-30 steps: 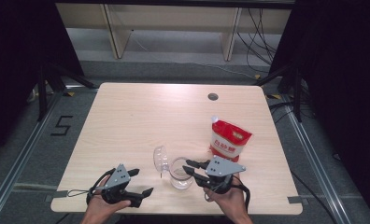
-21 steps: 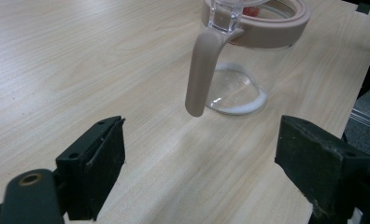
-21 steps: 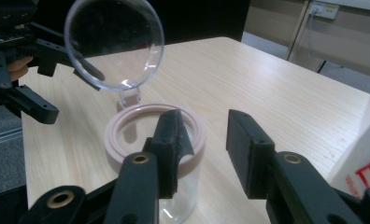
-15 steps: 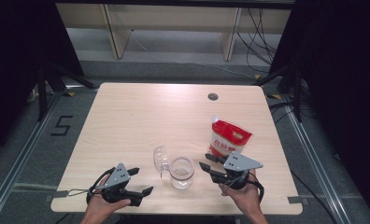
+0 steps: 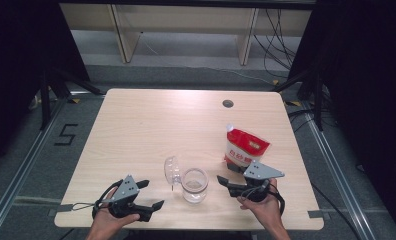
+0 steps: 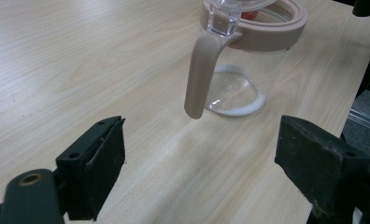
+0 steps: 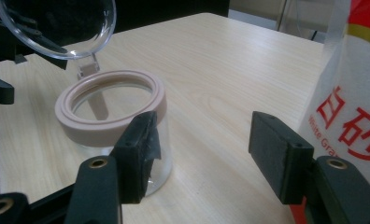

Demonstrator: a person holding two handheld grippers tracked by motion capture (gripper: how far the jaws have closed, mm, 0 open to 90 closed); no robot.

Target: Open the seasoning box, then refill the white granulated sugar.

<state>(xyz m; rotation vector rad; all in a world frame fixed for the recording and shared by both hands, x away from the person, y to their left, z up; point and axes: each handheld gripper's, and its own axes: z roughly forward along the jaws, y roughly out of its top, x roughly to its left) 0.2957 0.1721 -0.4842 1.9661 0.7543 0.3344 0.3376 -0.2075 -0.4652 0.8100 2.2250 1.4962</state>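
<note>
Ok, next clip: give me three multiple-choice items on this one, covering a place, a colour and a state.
1. Where does the red and white bag stand relative to the glass jar?
A. on the far right side of it
B. on the near left side of it
C. inside it

2. What colour is the jar's rim?
A. blue
B. pinkish beige
C. black

3. How is the jar's lid?
A. pressed shut
C. flipped open
B. lying loose on the table

Answers: 1 A, the high view shows the bag beyond the jar, to the right. 2 B, seen in both gripper views. 3 C, the clear lid stands up from its hinge.
</note>
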